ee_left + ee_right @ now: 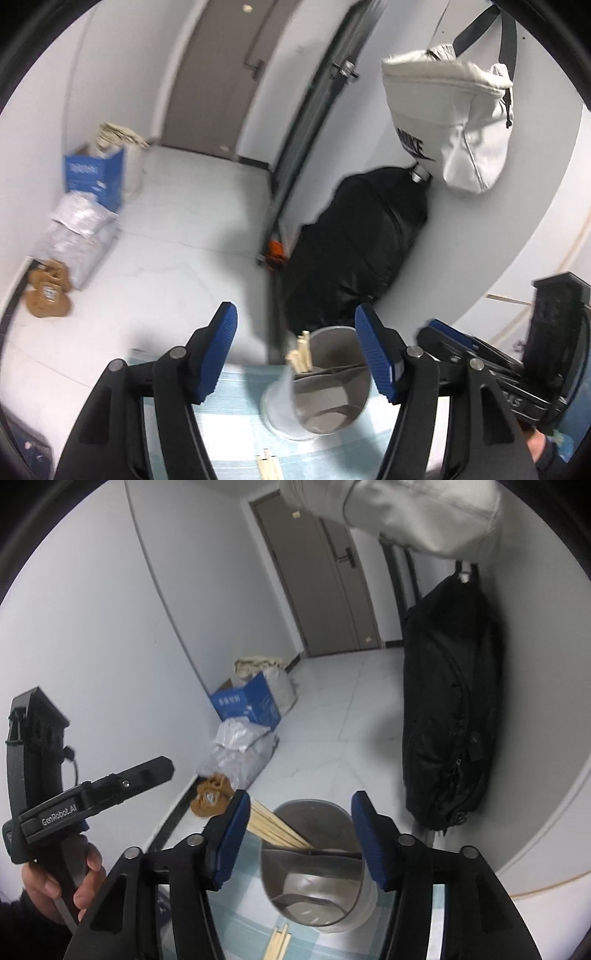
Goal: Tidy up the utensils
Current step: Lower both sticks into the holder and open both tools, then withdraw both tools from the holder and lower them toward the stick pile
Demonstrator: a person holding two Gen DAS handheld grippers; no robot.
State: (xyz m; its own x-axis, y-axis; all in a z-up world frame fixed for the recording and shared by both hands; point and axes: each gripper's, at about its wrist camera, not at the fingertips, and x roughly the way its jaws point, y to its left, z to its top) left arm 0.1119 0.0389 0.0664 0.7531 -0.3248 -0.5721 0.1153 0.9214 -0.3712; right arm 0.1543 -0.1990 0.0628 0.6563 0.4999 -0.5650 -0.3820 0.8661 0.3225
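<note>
A round metal utensil holder point(325, 398) with an inner divider stands on the light blue checked tablecloth point(229, 424). A bundle of wooden chopsticks point(301, 354) leans in its far left compartment. More loose chopsticks point(267, 467) lie on the cloth just in front of the holder. My left gripper point(295, 312) is open, its blue pads either side of the holder's top and nothing pressed between them. In the right wrist view the holder point(314, 886) sits between the open right gripper point(301, 799), with the chopsticks point(273, 827) close to its left pad and loose chopsticks point(279, 941) below.
A black bag point(447, 716) hangs on the wall right of the table, and a white bag point(454, 122) hangs above it. On the floor at left are a blue box point(247, 705), plastic bags point(240, 749) and brown slippers point(210, 797). A hand point(85, 878) holds the left gripper's handle.
</note>
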